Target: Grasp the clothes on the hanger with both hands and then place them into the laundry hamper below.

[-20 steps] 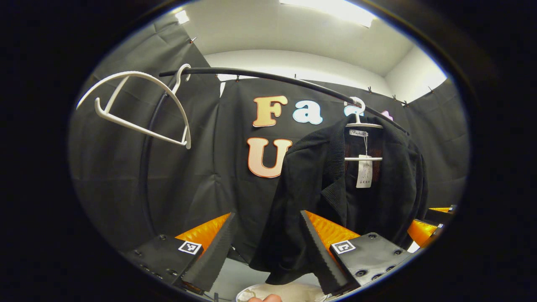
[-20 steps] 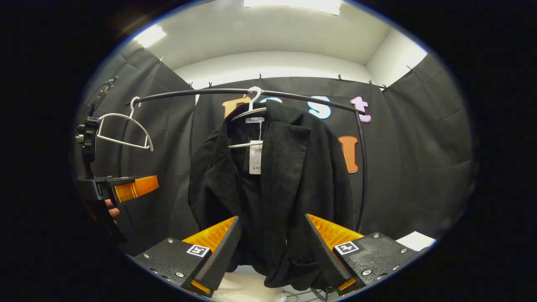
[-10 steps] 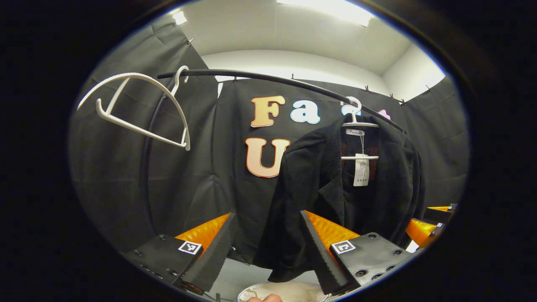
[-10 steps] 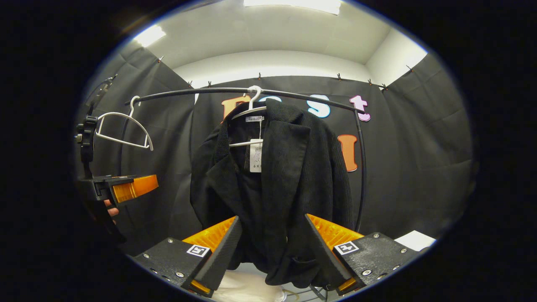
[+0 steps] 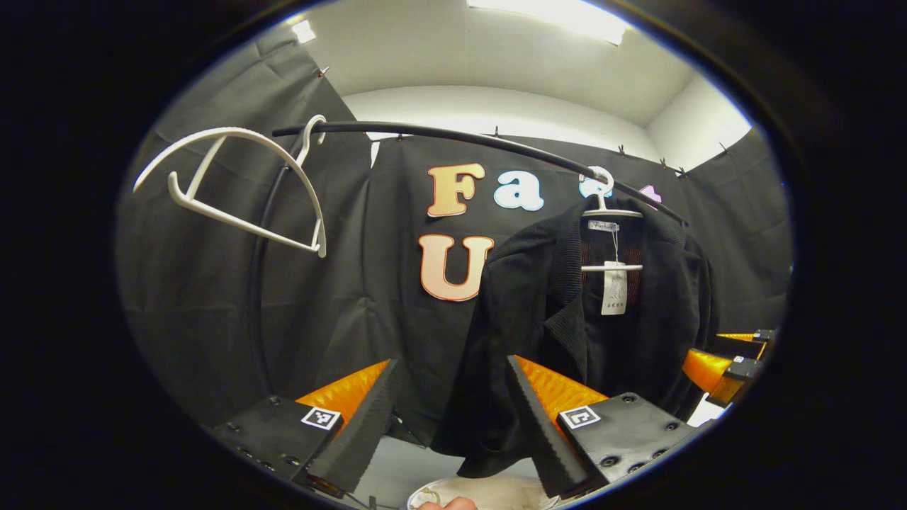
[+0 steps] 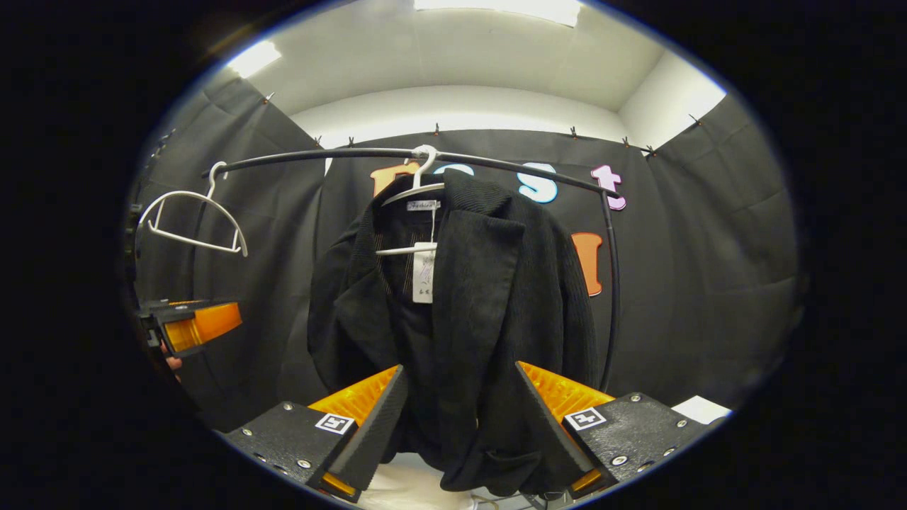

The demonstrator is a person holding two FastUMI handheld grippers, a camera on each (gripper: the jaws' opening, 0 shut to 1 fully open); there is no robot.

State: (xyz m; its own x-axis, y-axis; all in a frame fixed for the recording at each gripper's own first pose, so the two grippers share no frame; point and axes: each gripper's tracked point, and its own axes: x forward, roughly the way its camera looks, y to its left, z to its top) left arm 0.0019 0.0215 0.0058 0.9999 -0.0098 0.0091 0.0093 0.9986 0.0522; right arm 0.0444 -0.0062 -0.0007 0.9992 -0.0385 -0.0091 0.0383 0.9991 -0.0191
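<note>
A black jacket (image 6: 460, 319) hangs on a white hanger (image 6: 418, 185) from the black rail (image 6: 319, 154); in the left gripper view the same jacket (image 5: 588, 333) hangs right of centre. My right gripper (image 6: 460, 418) stands open just in front of the jacket's lower half, nothing between its fingers. My left gripper (image 5: 450, 418) is open too, left of the jacket and short of it. The left gripper (image 6: 188, 329) shows at the far left of the right gripper view. The rim of a pale hamper (image 5: 489, 492) peeks at the bottom.
An empty white hanger (image 5: 241, 184) hangs at the rail's left end. The rail's right upright (image 6: 611, 297) stands close beside the jacket. A white object (image 6: 698, 409) lies low on the right. The right gripper (image 5: 726, 361) shows at the right edge of the left gripper view.
The right gripper has crept closer to the jacket, which looks a little larger. The left gripper has shifted slightly, and looks lower and farther left in the right gripper view. Both stay open.
</note>
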